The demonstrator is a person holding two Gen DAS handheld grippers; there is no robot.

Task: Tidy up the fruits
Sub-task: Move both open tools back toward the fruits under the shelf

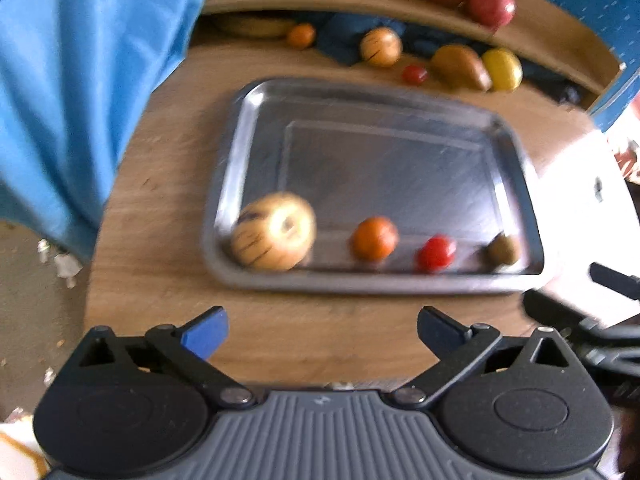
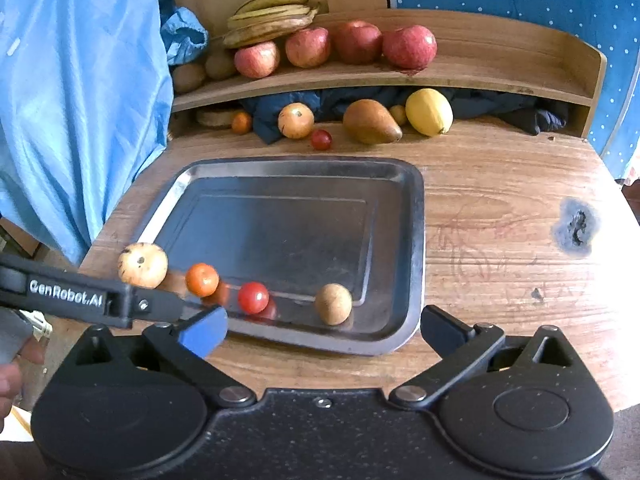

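Right wrist view alone shows bananas [image 2: 272,16] on the shelf [image 2: 480,76]. Both grippers, left [image 1: 322,330] and right [image 2: 322,330], are spread, empty. Four fruits line the tray's [image 2: 416,240] near edge, just beyond the fingertips.

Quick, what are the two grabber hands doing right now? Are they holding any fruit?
Left gripper: open, holding nothing.
Right gripper: open, holding nothing.
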